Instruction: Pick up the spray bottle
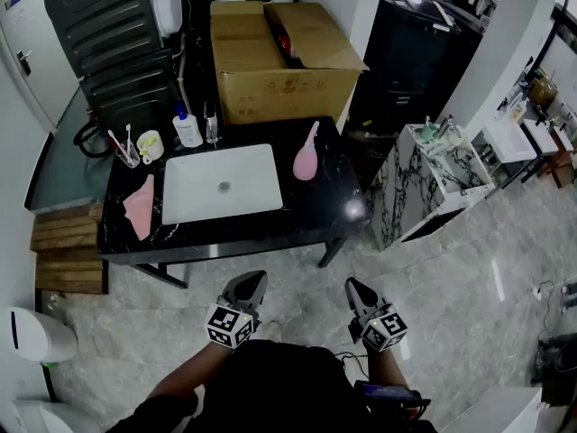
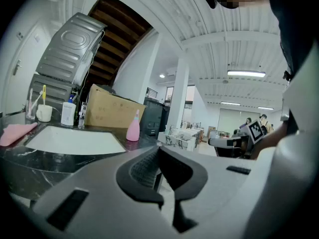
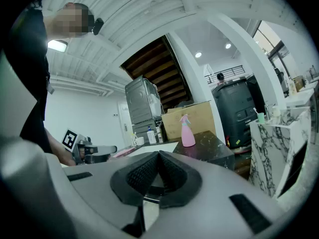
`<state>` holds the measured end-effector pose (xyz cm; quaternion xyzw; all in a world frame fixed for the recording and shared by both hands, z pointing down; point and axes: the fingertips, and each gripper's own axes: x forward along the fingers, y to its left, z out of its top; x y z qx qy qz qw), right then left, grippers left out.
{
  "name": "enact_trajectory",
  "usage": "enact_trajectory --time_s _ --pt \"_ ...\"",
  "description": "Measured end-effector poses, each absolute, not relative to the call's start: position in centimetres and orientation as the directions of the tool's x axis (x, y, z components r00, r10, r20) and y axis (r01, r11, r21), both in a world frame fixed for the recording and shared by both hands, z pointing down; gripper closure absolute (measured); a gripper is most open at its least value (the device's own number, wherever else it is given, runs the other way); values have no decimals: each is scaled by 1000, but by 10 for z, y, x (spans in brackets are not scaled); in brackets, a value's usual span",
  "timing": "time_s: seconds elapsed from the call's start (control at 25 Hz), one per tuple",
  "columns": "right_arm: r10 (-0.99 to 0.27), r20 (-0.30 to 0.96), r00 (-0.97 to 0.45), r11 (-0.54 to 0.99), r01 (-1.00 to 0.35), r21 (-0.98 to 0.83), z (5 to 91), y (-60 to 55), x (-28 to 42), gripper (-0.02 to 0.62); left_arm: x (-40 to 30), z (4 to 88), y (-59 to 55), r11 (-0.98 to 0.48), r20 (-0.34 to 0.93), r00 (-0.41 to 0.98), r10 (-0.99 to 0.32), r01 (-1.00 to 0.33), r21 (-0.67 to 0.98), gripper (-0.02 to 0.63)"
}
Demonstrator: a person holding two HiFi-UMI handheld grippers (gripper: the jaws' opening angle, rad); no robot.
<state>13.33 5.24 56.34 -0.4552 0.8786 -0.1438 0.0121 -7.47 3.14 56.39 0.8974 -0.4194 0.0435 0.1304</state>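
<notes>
The pink spray bottle (image 1: 306, 156) stands upright on the black counter (image 1: 329, 207), just right of the white sink basin (image 1: 221, 183). It also shows far ahead in the left gripper view as the spray bottle (image 2: 133, 128) and in the right gripper view as the spray bottle (image 3: 187, 132). My left gripper (image 1: 256, 278) and right gripper (image 1: 352, 283) hover over the floor close to my body, well short of the counter. The left gripper (image 2: 159, 148) has its jaws together with nothing between them. The right gripper (image 3: 159, 153) is likewise shut and empty.
A cardboard box (image 1: 279, 57) stands behind the counter. A pink cloth (image 1: 140, 207), a soap bottle (image 1: 187, 129) and a cup with toothbrushes (image 1: 149, 145) sit left of the basin. A marble-patterned stand (image 1: 433, 174) is at the right, wooden steps (image 1: 68, 251) at the left.
</notes>
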Motion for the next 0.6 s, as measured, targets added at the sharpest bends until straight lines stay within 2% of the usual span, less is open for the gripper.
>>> enact_trajectory --time_s 0.6 --pt "-807 91 -584 540 -791 -288 559 68 139 569 -78 553 45 -595 174 621 -765 -783 180 598"
